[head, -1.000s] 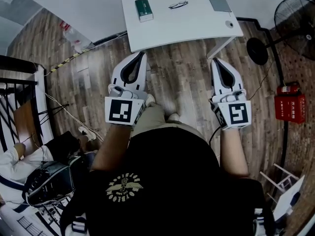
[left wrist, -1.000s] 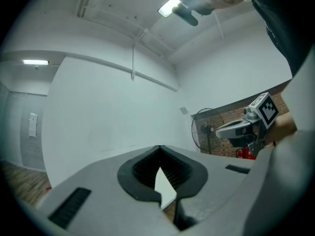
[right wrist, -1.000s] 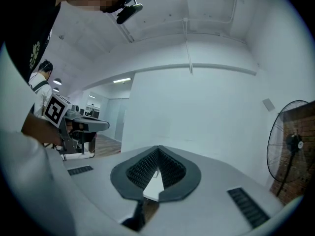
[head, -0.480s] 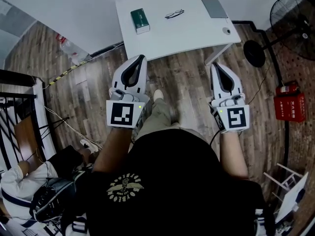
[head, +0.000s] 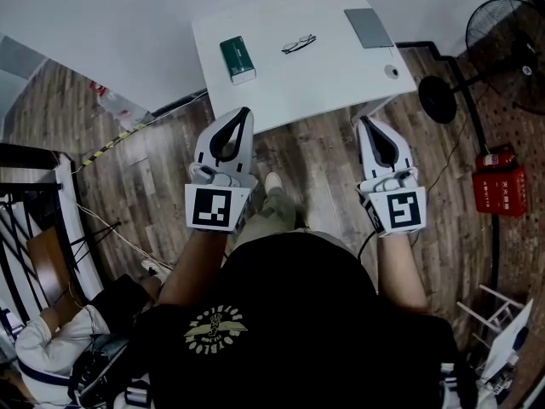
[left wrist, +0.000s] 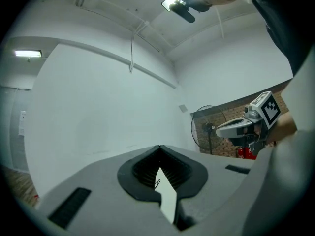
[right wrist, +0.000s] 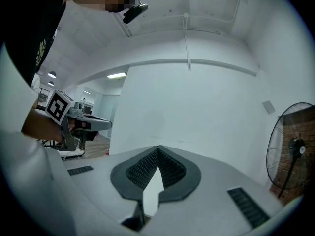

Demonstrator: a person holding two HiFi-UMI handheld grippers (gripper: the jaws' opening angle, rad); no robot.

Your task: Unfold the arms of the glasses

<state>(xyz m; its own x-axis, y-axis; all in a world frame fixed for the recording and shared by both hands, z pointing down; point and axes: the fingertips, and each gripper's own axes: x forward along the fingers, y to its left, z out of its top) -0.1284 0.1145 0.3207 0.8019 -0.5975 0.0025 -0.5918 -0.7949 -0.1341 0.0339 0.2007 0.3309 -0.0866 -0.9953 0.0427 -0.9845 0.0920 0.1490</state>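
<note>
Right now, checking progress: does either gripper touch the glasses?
No, the glasses lie on the table, beyond the left gripper and right gripper.

A white rectangular table (head: 324, 83) stands on a brown wood-plank floor (head: 311, 156). A dark green oblong box (head: 238, 59) lies flat on the table's left part. To the right of the box, well apart from it, lies a pair of thin dark-framed glasses (head: 298, 43); they are too small to tell whether their arms are folded. Farther right of the box, at the far corner, lies a flat grey rectangular pad (head: 369, 27). A small round grey object (head: 391, 72) sits farthest right of the box, by the near corner. None of the four touch.
</note>
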